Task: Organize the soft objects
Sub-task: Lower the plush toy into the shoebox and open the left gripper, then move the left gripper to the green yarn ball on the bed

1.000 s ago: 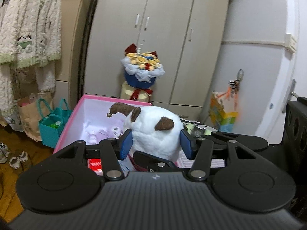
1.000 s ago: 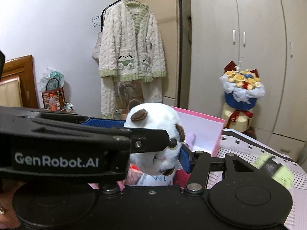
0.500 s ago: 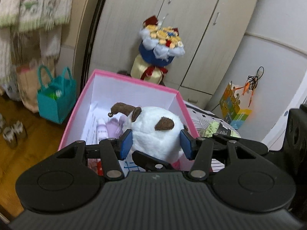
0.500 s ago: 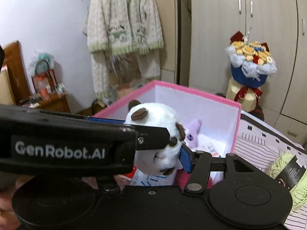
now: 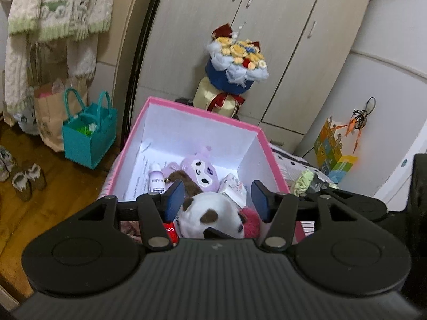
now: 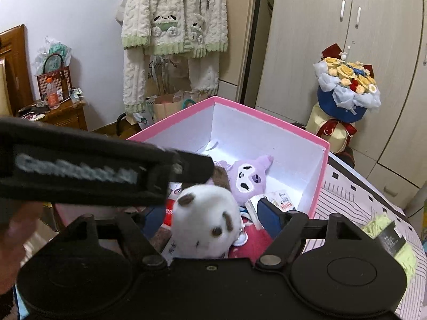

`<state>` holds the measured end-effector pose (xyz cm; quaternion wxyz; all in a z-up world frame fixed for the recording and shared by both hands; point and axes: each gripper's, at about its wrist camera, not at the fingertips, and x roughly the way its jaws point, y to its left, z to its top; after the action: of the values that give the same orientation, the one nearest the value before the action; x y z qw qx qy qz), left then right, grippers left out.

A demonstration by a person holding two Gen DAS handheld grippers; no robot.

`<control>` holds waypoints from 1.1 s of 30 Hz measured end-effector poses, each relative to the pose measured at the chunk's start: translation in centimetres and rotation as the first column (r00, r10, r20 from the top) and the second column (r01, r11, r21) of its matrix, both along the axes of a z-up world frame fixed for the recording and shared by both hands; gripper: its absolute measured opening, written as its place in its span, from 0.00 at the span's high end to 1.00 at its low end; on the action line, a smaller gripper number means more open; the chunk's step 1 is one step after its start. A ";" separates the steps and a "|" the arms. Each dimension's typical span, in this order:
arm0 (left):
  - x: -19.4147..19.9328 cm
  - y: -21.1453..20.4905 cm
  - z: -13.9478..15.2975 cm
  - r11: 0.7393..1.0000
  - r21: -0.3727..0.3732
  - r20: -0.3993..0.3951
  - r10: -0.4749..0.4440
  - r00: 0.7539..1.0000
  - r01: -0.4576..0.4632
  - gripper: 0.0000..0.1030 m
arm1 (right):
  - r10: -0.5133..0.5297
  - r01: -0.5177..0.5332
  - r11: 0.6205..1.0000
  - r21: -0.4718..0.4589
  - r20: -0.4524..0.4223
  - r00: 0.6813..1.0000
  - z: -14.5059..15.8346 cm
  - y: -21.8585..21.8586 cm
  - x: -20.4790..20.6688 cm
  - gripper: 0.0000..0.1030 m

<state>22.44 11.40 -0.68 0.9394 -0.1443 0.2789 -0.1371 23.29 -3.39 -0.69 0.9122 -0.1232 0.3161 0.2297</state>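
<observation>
The white plush toy (image 5: 213,213) with brown ear patches lies low in the near end of the pink box (image 5: 202,112), on top of red items and beside a purple plush (image 5: 198,168) that rests further in against the white floor of the box. The left gripper (image 5: 217,200) hangs just above it with its blue pads spread wide, one on each side of the toy's head and clear of it. The right gripper (image 6: 210,216) is also spread wide around the white plush toy, its pads apart from the fur. A small white bottle (image 5: 157,180) and a printed carton (image 5: 234,186) share the box. A ball of pale green yarn (image 6: 387,237) sits on the striped bedspread (image 6: 355,186) beside the box. A flower bouquet (image 5: 234,64) stands behind, by the wardrobe (image 5: 280,40).
</observation>
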 end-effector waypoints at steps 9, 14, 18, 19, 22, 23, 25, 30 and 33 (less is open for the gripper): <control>-4.3 -0.1 2.1 0.999 0.041 0.074 -0.028 0.997 0.025 0.45 | -0.006 0.006 1.000 -0.002 0.033 0.999 1.5 -1.4 -3.3 0.21; -7.5 -0.2 3.5 0.997 0.059 0.122 -0.065 0.990 0.058 0.42 | 0.008 -0.009 1.000 0.010 0.067 0.998 2.7 -2.5 -5.7 0.18; -10.5 -0.9 4.8 0.991 0.093 0.176 -0.114 0.978 0.099 0.40 | 0.011 -0.015 0.999 0.030 0.099 0.995 3.3 -3.5 -7.6 0.17; -11.2 -1.1 5.1 0.989 0.102 0.184 -0.124 0.975 0.107 0.40 | 0.010 -0.014 0.999 0.037 0.103 0.995 3.5 -3.7 -8.1 0.17; -12.9 -1.9 5.9 0.984 0.133 0.206 -0.146 0.968 0.120 0.39 | 0.002 -0.008 0.999 0.049 0.120 0.993 4.2 -4.8 -9.5 0.16; -13.5 -2.3 6.2 0.981 0.146 0.214 -0.154 0.965 0.125 0.39 | -0.002 -0.004 0.999 0.047 0.128 0.992 4.3 -5.2 -9.9 0.16; -14.1 -2.8 6.5 0.978 0.159 0.222 -0.169 0.960 0.135 0.38 | -0.013 0.008 0.999 0.035 0.151 0.988 4.7 -6.0 -11.0 0.15; -14.9 -4.4 7.1 0.971 0.167 0.226 -0.206 0.952 0.171 0.37 | -0.082 0.084 0.996 0.003 0.248 0.965 5.6 -9.2 -13.9 0.14; -14.5 -6.2 7.2 0.965 0.172 0.220 -0.231 0.948 0.195 0.36 | -0.127 0.125 0.992 0.024 0.255 0.959 6.1 -11.9 -14.7 0.13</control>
<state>7.99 5.17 6.56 0.9538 -0.0255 0.1876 -0.2333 8.62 -15.29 5.44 0.9586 -0.1278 0.2019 0.1547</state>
